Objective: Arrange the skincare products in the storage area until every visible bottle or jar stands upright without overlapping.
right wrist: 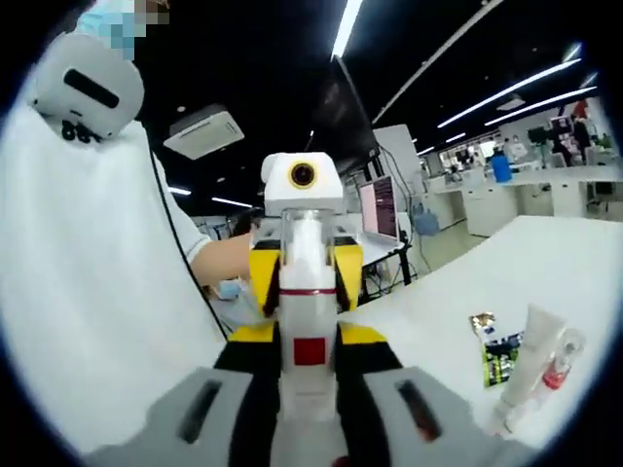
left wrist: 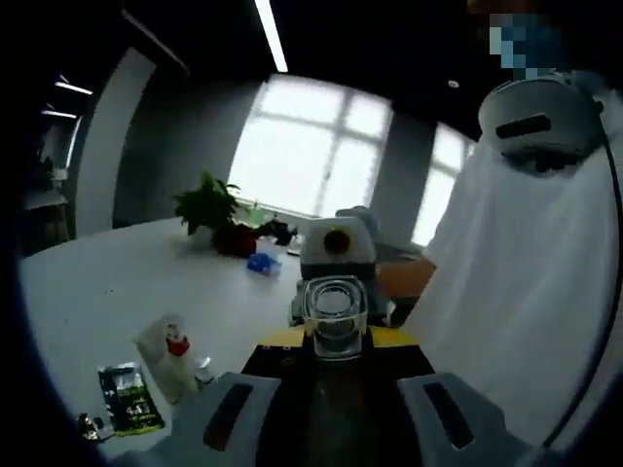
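White plastic bottle point(right wrist: 308, 292) with a clear cap and a red band sits clamped between the right gripper point(right wrist: 308, 409) jaws, held upright well above the table point(right wrist: 584, 263); the left gripper point(left wrist: 336, 409) meets it from the far side, and in the left gripper view its own jaws close around the clear end of the bottle point(left wrist: 335, 316), though whether they pinch it or just frame it can't be told from here. The rest of the products, a tube point(right wrist: 531, 365), a small red-capped bottle point(right wrist: 557, 375) and a green sachet point(right wrist: 501, 360), lie flat on the table to the right; probably the person should keep one firm grip, let go with the other gripper, then lower the bottle base-first onto bare table near but not touching those, and only release once it stands.
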### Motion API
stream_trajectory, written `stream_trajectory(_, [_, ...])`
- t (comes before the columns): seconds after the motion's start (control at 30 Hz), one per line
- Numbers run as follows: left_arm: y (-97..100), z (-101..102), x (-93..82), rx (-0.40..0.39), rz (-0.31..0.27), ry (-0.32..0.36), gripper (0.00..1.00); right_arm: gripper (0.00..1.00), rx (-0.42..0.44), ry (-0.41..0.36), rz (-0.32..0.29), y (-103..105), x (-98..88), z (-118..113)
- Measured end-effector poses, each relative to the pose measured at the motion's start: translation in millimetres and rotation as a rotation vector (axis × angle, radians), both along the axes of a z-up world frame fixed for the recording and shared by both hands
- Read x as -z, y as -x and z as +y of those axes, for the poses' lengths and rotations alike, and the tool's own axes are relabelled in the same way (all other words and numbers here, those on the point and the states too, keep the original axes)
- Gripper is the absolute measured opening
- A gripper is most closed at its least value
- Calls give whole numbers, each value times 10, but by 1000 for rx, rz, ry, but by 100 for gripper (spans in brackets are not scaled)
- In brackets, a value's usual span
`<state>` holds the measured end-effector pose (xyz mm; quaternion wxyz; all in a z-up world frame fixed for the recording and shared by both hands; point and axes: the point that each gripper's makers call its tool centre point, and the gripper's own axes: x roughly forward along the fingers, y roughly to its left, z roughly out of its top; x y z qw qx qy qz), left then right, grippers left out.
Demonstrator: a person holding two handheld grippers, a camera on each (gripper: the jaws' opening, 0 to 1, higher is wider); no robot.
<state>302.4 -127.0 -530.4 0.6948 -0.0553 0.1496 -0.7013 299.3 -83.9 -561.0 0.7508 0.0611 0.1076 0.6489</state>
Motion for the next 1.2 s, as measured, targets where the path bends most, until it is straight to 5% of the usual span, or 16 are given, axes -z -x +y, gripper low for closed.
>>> stream_trajectory(0.33, [-568, 21, 142, -415, 118, 15, 21, 20, 332, 87, -109, -509, 107, -123])
stream_trajectory(0.57, [-761, 116, 296, -693, 135, -33, 19, 20, 544, 208, -170, -744, 268, -178])
stream_trajectory(0.67, [-786, 119, 312, -782, 148, -29, 18, 20, 616, 252, -244, -770, 265, -188])
stream_trajectory(0.77, [-787, 116, 295, -819, 134, -24, 18, 21, 674, 280, -300, -801, 244, -205])
stream_trajectory(0.87, [-790, 105, 273, -834, 80, -37, 17, 21, 678, 284, -294, -821, 252, -200])
stream_trajectory(1.07, [-787, 133, 325, -809, 130, -36, 17, 21, 639, 280, -263, -794, 291, -205])
stream_trajectory(1.2, [-753, 125, 328, -748, 114, -41, 17, 21, 603, 254, -233, -747, 299, -199])
